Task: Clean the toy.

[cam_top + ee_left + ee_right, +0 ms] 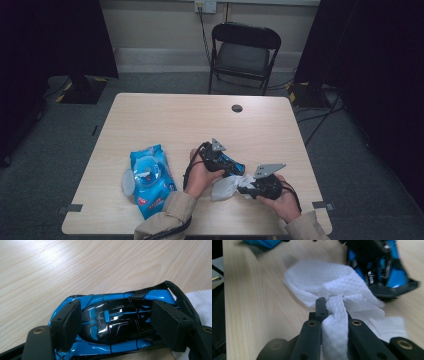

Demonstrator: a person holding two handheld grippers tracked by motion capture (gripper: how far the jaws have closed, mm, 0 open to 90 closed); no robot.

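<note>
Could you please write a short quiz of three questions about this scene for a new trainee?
1. True or false: the right gripper is shut on the white wipe.
2. What does the left gripper hold? A) a cup B) the blue toy car C) a pen
3. Fill in: the blue wipes pack lies on the table with its lid ____.

Key: 1 true; 2 B; 3 open.
</note>
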